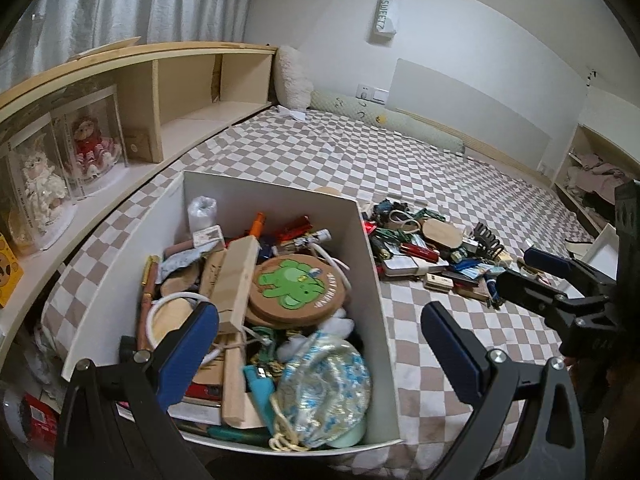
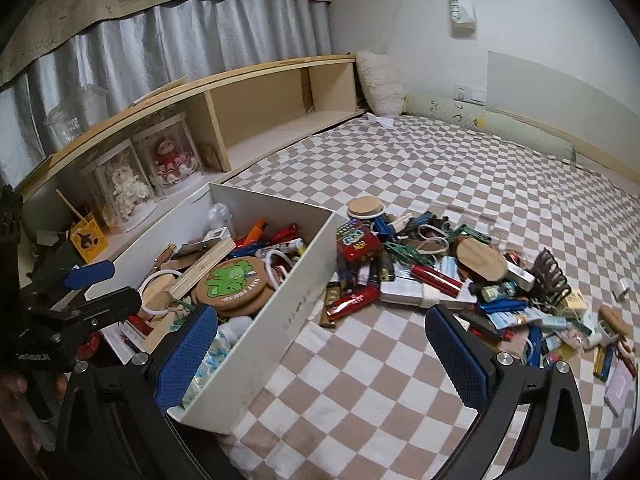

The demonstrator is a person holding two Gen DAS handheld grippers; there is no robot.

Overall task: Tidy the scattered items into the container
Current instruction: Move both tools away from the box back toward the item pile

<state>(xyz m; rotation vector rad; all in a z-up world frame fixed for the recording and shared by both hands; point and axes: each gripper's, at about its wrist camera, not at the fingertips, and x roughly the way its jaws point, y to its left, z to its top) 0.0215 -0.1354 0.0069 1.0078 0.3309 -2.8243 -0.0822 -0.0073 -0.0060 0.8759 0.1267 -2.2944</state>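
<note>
Scattered items (image 2: 452, 280) piled on the bed just right of the white container (image 2: 280, 312), which is already crowded; mostly small, light, rigid bits, so pinch the red tube (image 2: 436, 276) across its middle. Left tool (image 1: 320, 344) and right tool (image 2: 322, 354) both released, holding nothing.

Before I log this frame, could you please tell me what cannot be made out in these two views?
- Bottom of the white box: both views, buried under its contents.
- Lower layers of the pile on the checkered bedspread: right wrist view, overlapping items.
- Writing on small packets: too small.
- Box's near corner: left wrist view, hidden behind the open left gripper.
- Right gripper: open, empty.
</note>
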